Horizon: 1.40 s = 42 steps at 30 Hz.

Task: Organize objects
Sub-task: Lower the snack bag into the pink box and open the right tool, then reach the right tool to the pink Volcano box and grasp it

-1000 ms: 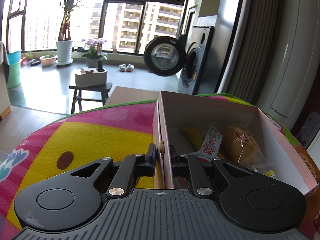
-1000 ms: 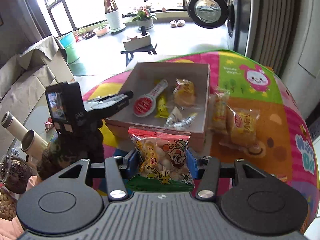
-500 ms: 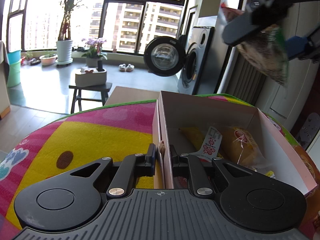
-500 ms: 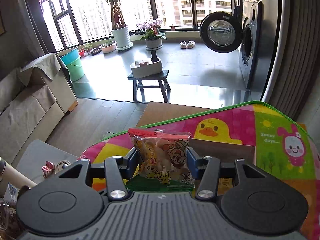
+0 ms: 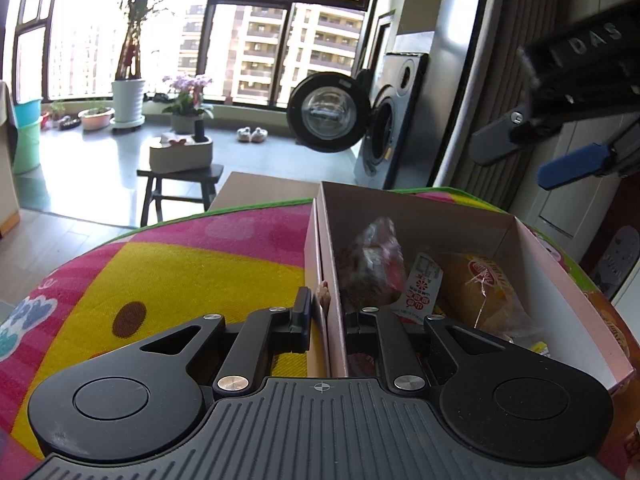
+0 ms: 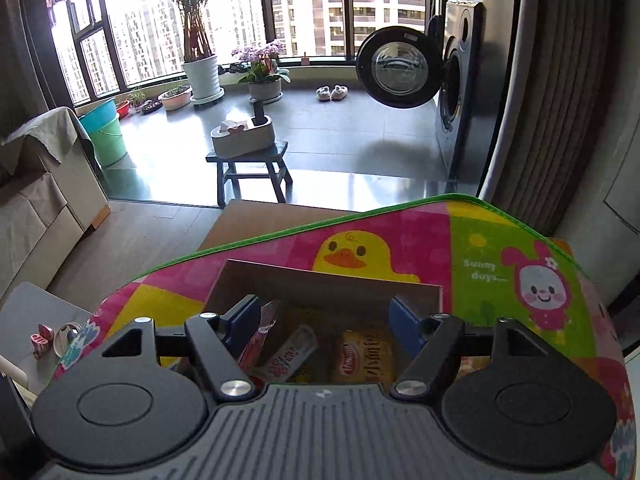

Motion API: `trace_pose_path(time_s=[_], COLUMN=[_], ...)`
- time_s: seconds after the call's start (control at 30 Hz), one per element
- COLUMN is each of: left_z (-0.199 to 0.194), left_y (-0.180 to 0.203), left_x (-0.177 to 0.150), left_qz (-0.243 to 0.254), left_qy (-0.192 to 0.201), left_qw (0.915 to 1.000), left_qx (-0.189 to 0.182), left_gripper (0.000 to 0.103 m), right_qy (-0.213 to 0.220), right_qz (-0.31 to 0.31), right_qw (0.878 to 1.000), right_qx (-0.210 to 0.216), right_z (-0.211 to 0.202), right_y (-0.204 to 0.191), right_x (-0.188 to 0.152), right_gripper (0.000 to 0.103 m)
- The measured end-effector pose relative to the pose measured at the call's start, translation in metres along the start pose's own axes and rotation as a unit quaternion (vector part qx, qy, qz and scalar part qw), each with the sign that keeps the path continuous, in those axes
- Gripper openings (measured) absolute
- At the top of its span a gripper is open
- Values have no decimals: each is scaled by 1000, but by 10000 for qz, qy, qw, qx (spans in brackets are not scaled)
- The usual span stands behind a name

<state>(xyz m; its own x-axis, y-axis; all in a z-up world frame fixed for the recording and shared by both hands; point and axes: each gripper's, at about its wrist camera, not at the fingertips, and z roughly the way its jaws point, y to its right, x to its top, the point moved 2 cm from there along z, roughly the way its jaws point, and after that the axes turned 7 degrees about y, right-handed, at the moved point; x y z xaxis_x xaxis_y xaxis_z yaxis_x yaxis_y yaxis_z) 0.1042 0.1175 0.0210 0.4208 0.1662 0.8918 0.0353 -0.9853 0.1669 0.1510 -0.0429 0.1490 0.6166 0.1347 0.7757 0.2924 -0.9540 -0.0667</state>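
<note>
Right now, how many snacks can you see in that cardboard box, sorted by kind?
Crinkly snack bag: 1
White-and-red packet: 1
Orange wrapped cake: 1
Small yellow packet, mostly hidden: 1
Total: 4 visible in the box; more may lie hidden underneath.

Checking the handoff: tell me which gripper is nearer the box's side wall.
Left. The left gripper is shut on the box wall; the right gripper is open above the box interior, touching nothing.
</note>
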Motion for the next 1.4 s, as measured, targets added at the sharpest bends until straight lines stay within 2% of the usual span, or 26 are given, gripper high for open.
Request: trace_pose_path(time_s=[0.17, 0.33, 0.5, 0.6, 0.67, 0.77, 0.9, 1.0, 1.13, 1.23, 1.3, 1.4], left_z=[-1, -4, -7, -11, -14, -15, -12, -13, -12, -12, -12, -12], left_y=[-1, -1, -1, 2, 4, 3, -3, -2, -3, -3, -3, -3], left_x=[0, 1, 1, 1, 0, 1, 4, 4, 4, 4, 4, 4], left_qz=[4, 6, 18, 36, 39, 51, 53, 57, 52, 51, 54, 53], left_qy=[1, 3, 6, 12, 14, 15, 13, 14, 13, 12, 13, 12], left_qw=[10000, 10000, 10000, 10000, 10000, 10000, 10000, 10000, 10000, 10000, 10000, 10000], left_qx=[4, 5, 13, 26, 28, 35, 38, 41, 37, 37, 38, 38], left_gripper=[15, 15, 15, 15, 15, 14, 14, 14, 14, 14, 14, 14], right_qy=[-193, -496, -724, -890, -958, -916, -904, -924, -999, -958, -791, -485], right_qz=[283, 806, 1383, 1810, 1967, 2111, 2019, 1520, 934, 430, -23, -673], right_qw=[9974, 9882, 9692, 9557, 9510, 9510, 9556, 9681, 9850, 9929, 9958, 9950], right_qx=[-638, -1207, -1905, -2142, -2186, -2067, -1947, -1766, -1049, -564, -455, -552], right_z=[-21, -37, -60, -75, -85, -101, -116, -125, -136, -140, -141, -134], right_y=[68, 141, 206, 241, 252, 249, 226, 194, 142, 108, 86, 67], right_x=[-34, -84, -143, -175, -193, -209, -225, -230, -235, -232, -226, -214], right_gripper=[77, 77, 77, 72, 71, 71, 72, 73, 84, 86, 86, 86])
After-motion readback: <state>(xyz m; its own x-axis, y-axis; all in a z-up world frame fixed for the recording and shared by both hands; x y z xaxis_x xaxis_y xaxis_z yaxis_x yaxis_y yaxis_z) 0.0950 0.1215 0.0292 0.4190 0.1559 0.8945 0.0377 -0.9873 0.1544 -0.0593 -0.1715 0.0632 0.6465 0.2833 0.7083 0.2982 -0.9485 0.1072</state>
